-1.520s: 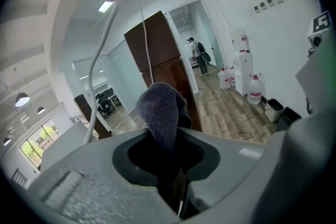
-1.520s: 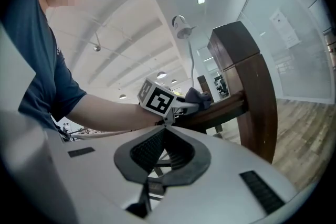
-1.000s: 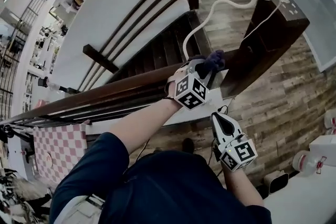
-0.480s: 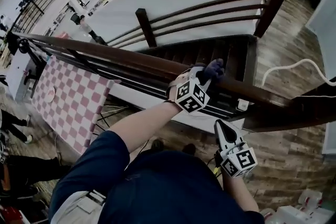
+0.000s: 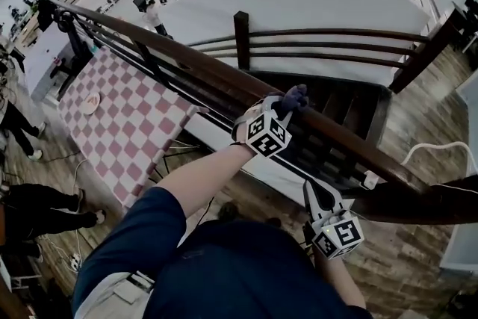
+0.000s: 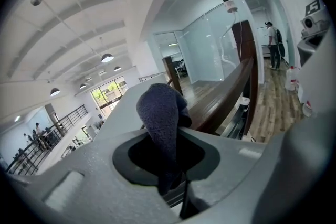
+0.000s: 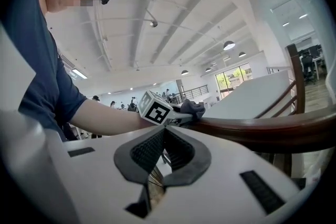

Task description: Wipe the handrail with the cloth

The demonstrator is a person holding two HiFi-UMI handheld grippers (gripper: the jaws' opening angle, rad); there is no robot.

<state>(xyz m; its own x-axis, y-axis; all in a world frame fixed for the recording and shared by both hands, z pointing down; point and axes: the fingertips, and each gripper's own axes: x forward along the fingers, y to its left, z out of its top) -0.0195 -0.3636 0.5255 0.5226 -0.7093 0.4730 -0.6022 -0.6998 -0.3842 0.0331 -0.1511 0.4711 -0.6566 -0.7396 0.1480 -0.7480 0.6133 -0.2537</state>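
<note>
A dark brown wooden handrail (image 5: 187, 60) runs from upper left to lower right in the head view. My left gripper (image 5: 286, 105) rests on top of it, shut on a dark blue cloth (image 5: 295, 96) that is pressed against the rail. In the left gripper view the cloth (image 6: 161, 113) bulges up between the jaws, with the handrail (image 6: 227, 91) running off ahead. My right gripper (image 5: 314, 188) hangs below the rail near my body, shut on nothing. The right gripper view looks along the handrail (image 7: 273, 131) to the cloth (image 7: 192, 108) and the left gripper (image 7: 181, 114).
Past the rail lie a stairwell with dark steps (image 5: 340, 110) and a lower railing (image 5: 321, 48). A pink-and-white checked tabletop (image 5: 112, 123) sits below at left, with a person (image 5: 26, 132) beside it. A white cable (image 5: 441, 149) lies on the wood floor at right.
The left gripper and cloth have slid along the handrail, away from the thick end post, which has left the head view. The right gripper has stayed low by my body.
</note>
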